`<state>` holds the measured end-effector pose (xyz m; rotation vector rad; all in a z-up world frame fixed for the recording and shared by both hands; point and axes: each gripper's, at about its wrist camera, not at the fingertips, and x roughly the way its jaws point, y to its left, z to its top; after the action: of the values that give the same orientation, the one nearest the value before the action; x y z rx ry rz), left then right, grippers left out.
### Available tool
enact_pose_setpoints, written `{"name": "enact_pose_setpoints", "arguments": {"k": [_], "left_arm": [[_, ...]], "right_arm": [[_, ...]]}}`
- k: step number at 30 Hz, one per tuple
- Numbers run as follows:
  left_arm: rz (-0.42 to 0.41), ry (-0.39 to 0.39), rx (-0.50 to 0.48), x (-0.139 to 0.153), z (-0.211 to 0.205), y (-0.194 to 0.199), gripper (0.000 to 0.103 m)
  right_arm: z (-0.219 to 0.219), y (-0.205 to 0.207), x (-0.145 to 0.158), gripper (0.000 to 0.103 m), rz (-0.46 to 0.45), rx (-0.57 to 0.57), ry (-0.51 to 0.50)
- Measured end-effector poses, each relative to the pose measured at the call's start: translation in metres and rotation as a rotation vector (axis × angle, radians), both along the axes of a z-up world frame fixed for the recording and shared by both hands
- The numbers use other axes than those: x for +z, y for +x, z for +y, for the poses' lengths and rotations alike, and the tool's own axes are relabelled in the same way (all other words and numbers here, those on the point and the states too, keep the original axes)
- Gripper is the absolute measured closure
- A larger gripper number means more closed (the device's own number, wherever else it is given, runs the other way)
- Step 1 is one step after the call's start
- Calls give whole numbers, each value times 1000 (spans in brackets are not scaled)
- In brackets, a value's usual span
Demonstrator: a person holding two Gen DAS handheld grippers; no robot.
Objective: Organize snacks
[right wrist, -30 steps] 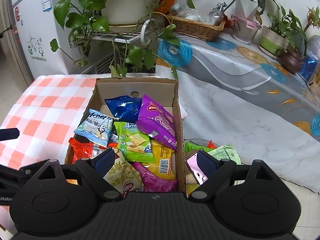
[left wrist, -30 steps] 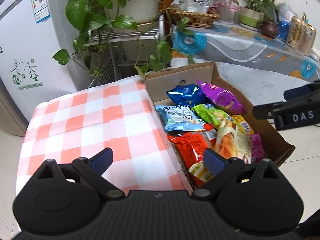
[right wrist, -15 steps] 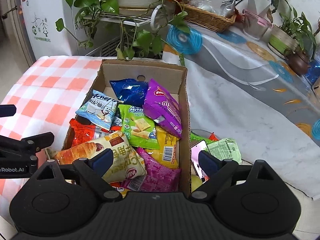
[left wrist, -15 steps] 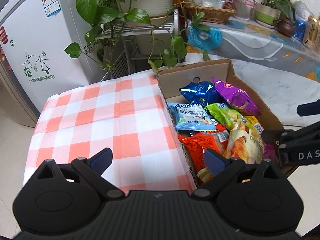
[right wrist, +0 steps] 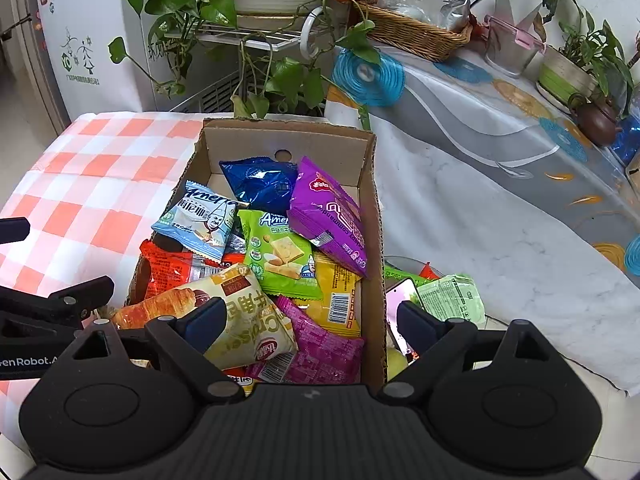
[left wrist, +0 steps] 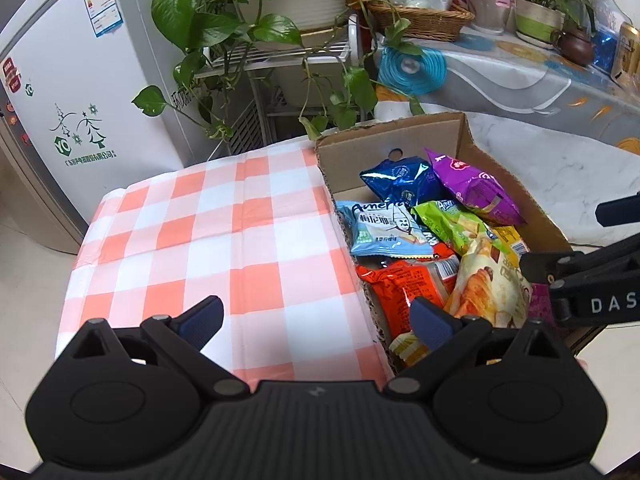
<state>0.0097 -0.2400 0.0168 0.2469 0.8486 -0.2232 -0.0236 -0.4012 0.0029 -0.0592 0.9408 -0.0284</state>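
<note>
Both grippers, left (left wrist: 316, 320) and right (right wrist: 308, 320), gape empty over the brown cardboard box (right wrist: 370, 216), probably choosing among jumbled foil snack packets (right wrist: 276, 252) at twelve o'clock.

A white fridge (left wrist: 84, 92) stood at the left, beside a wire rack (left wrist: 276, 56) carrying a trailing plant (left wrist: 224, 28). A checked cloth (left wrist: 208, 240) covered the near table; a grey patterned cloth (right wrist: 500, 128) covered the counter at the right. The floor (left wrist: 24, 280) was pale tile.

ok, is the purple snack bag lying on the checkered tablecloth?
No, the purple snack bag lies inside the cardboard box, against its right wall atop other packets, while the checkered tablecloth beside the box carries no snacks.
</note>
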Motion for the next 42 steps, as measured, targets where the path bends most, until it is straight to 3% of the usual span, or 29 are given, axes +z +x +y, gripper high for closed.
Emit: {"name": "enact_pose_setpoints", "arguments": {"k": [23, 42], "left_arm": [[-11, 17, 0, -2, -1, -4, 4], [-44, -22, 37, 10, 30, -12, 3]], "right_arm": [[6, 3, 1, 7, 5, 11, -3], [27, 4, 8, 7, -20, 35, 26]]}}
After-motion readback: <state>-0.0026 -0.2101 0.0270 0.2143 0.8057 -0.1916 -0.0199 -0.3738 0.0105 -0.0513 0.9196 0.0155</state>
